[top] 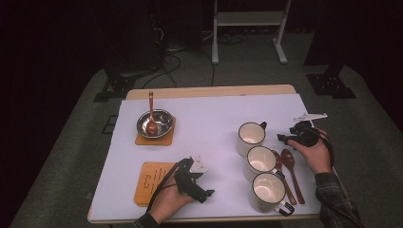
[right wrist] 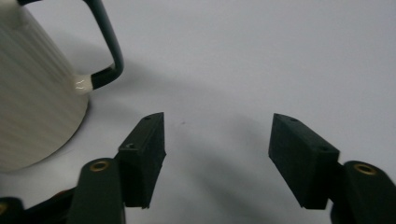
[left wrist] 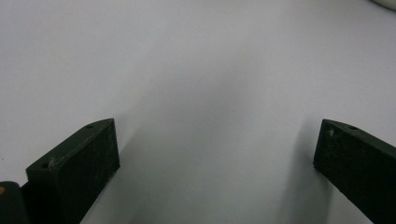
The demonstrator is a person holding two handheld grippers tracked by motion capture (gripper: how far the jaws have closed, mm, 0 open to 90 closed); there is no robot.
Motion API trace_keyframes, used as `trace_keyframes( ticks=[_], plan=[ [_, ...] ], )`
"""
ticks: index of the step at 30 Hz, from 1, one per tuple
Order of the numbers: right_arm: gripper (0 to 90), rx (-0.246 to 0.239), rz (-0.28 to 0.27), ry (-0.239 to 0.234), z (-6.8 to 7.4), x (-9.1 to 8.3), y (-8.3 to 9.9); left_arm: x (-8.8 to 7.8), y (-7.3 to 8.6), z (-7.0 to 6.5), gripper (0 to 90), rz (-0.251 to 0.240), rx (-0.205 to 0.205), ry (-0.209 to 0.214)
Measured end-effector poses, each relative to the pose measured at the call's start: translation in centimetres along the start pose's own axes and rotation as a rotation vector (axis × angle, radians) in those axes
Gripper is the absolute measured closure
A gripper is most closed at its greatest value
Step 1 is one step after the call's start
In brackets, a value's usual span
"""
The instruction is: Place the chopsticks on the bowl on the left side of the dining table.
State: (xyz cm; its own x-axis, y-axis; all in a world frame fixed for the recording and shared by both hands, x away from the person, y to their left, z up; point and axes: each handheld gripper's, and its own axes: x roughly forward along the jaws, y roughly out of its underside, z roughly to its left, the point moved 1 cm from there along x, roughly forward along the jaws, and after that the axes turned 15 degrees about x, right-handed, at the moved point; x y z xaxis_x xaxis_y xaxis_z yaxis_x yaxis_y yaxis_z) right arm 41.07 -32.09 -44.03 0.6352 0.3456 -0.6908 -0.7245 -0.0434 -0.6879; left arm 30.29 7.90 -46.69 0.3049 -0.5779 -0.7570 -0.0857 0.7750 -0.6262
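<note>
Nearest the person, the left gripper [top: 205, 194] rests released on the white sheet [top: 209, 118], jaws spread with nothing between them, just beside a slotted wooden coaster [top: 153, 183]. To its right stand 3 cream ribbed ceramic mugs with dark handles in a close row: the near mug [top: 267, 191], the middle mug [top: 260, 161] and the far mug [top: 251, 137]. 2 brown wooden spoons [top: 289, 173] lie just right of the near and middle mugs. The right gripper [top: 283, 138] hovers beside the far mug's dark loop handle [right wrist: 108, 46], jaws apart and empty; the handle sits up and left of them, not between them. The mug looks stiff, glazed, fairly heavy and breakable, so the handle is likely the safest hold. Farthest back on the left, a round steel bowl [top: 154, 122] holding a reddish wooden spoon [top: 151, 116] sits on a second wooden coaster [top: 156, 138].
</note>
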Motion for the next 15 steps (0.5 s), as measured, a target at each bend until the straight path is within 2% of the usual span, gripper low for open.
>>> trace_keyframes(
  ticks=[15],
  plan=[
    [41.5,0.012,-0.007,0.003,-1.0,-2.3,1.0,0.0,0.0,0.0,0.0,0.002,0.002,0.001]
  ],
)
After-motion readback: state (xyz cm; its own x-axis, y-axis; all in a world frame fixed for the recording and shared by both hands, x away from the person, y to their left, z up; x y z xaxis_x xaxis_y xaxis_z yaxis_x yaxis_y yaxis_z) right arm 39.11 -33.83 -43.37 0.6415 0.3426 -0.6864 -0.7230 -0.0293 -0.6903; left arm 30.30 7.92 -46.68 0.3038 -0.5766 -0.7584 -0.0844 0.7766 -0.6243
